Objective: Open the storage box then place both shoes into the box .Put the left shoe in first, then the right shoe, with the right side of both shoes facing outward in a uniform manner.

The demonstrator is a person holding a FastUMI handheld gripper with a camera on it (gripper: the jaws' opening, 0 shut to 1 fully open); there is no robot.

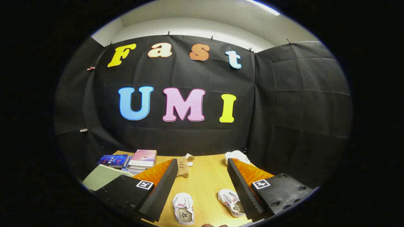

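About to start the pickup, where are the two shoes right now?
In the gripper view both shoes lie on the wooden table between the open gripper's fingers: one shoe near the left finger, the other shoe against the right finger.

The pale yellow wooden worktop [205, 176] shows fine straight grain and a smooth, low-sheen finish. On it, between the spread fingers of the gripper [202, 186], lie two small white shoes with red and blue stripes, the left one [183, 208] and the right one [231, 202], which look like soft cloth or synthetic leather, matt, with printed insoles. The fingers' [159, 192] inner faces look like ribbed foam or rubber, matt and rough. The stack of books with glossy paper covers [142, 160] catches a little light. A light wooden tool with holes [183, 167] looks smooth and unvarnished. The black cloth wall [300, 110] is matt and creased.
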